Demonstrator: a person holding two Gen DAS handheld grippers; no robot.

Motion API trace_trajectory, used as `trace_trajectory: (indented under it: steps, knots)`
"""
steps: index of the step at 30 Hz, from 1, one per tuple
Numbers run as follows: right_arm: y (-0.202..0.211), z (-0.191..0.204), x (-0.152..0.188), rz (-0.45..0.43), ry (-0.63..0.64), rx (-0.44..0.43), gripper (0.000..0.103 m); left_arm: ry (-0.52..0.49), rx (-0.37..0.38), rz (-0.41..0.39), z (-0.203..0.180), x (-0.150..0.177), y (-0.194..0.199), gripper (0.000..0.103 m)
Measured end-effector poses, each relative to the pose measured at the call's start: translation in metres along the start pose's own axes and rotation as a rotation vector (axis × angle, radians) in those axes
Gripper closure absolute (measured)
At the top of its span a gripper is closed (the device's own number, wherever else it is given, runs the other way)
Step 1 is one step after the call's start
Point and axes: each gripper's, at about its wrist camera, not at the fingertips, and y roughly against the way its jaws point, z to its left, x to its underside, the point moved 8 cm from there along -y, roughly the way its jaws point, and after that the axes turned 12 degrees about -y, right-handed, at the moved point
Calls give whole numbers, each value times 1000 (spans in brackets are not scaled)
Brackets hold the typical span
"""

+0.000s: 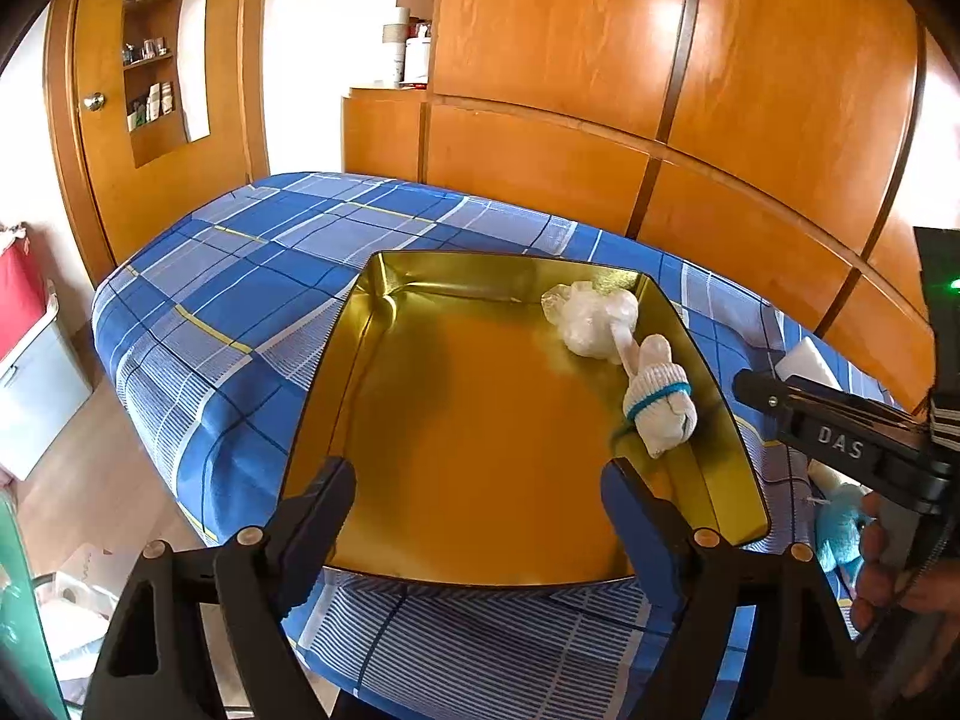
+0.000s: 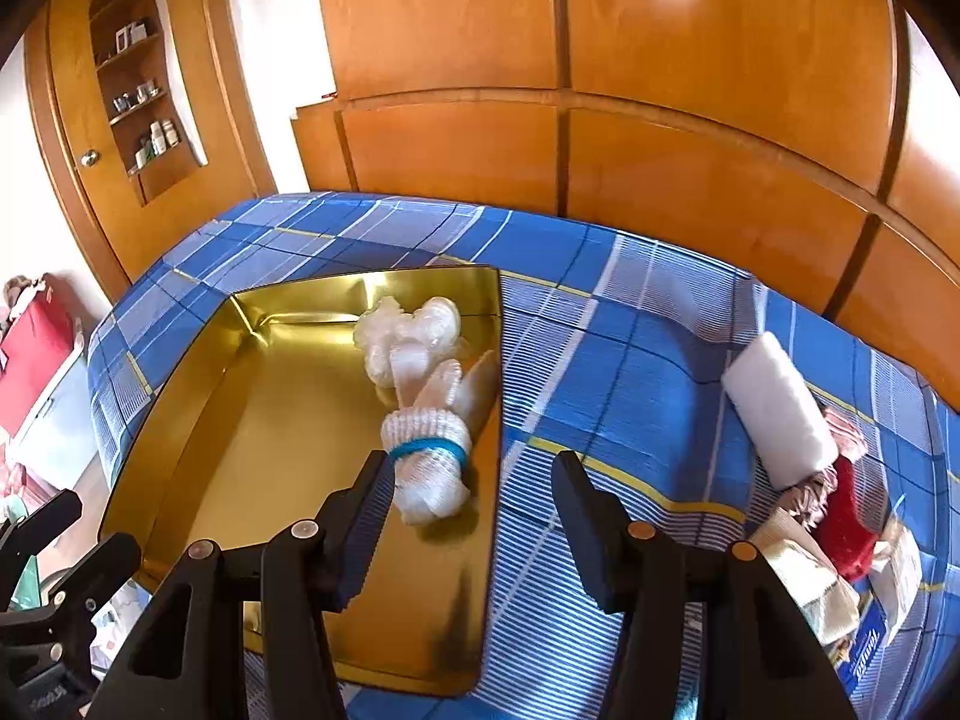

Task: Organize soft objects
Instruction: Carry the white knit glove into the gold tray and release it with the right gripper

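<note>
A bedroom with glossy orange wooden wardrobe doors (image 1: pixel 600 60) behind a bed (image 1: pixel 240 288) covered in a blue plaid sheet; a door with a round knob (image 1: pixel 93 101) and a recessed shelf of small bottles stands at the far left. On the bed lies a shallow gold metal tray (image 1: pixel 336 372), open side up; in its far right corner sits a crumpled clear plastic bag (image 1: pixel 591 321), and just beside it, touching, a rolled white knitted glove (image 1: pixel 657 405) bound with a blue elastic band, lying along the tray's right wall. The left gripper (image 1: pixel 477 504) hovers over the near edge of the tray, its blue-padded jaws spread wide with nothing between them. The right gripper (image 2: pixel 471 498) hangs over the tray's right rim, jaws spread as well; its left pad is close beside the near end of the glove (image 2: pixel 429 456), though contact cannot be told, and nothing is pinched. To the right of the tray, well apart from it on the sheet, lies a white foam block (image 2: pixel 777 411); next to that is a heap of soft things, among them a red cloth (image 2: pixel 849 525) and a beige fabric piece (image 2: pixel 804 570). A pale blue plush toy (image 1: pixel 840 531) shows in the left wrist view near the right gripper's handle.
</note>
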Motion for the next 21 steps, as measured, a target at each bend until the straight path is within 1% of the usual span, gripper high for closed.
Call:
trace_trajectory:
  steps: [12, 21]
  knots:
    - [18, -20, 7, -27, -31, 2, 48, -40, 4, 4, -14, 0, 2, 19]
    - [33, -40, 2, -59, -51, 12, 48, -68, 10, 7, -26, -1, 2, 19]
